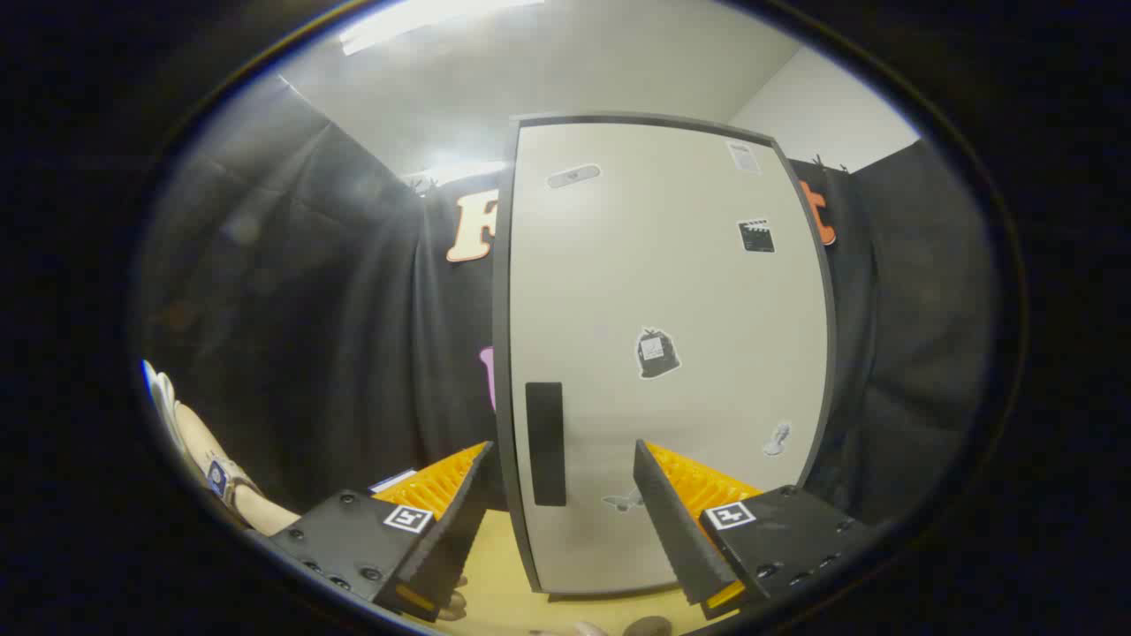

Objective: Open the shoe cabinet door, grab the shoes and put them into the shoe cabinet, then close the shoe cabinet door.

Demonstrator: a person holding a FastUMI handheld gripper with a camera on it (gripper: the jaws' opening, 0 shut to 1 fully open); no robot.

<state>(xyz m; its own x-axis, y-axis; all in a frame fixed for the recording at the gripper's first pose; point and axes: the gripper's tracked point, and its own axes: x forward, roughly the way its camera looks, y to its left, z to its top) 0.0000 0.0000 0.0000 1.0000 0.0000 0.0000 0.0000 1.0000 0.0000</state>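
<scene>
Black cloth drapes the booth on the left and right, with a white wall and ceiling above, and on the pale yellow wooden table stands the tall shoe cabinet with a light grey door framed in dark grey, upright and closed, straight ahead of the gripper. The gripper is released, its two fingers spread wide with nothing between them but air, and the black rectangular handle on the lower left part of the door sits just beyond the gap, nearer the left finger. The step in hand looks like opening the door, so the sound way is to bring the fingers forward until they straddle the handle, close on it squarely, and then pull along the arc the hinge allows; since the handle is on the left, the hinge is probably on the right, though it cannot be made out. Small stickers dot the door, among them a dark bag-shaped sticker near the middle, and these matter little. Far to the left, at the near side, a beige shoe with a white sole waits well apart from the cabinet. Nothing visible blocks the swing of the door, but the shoe lies on the side toward which it would open.
</scene>
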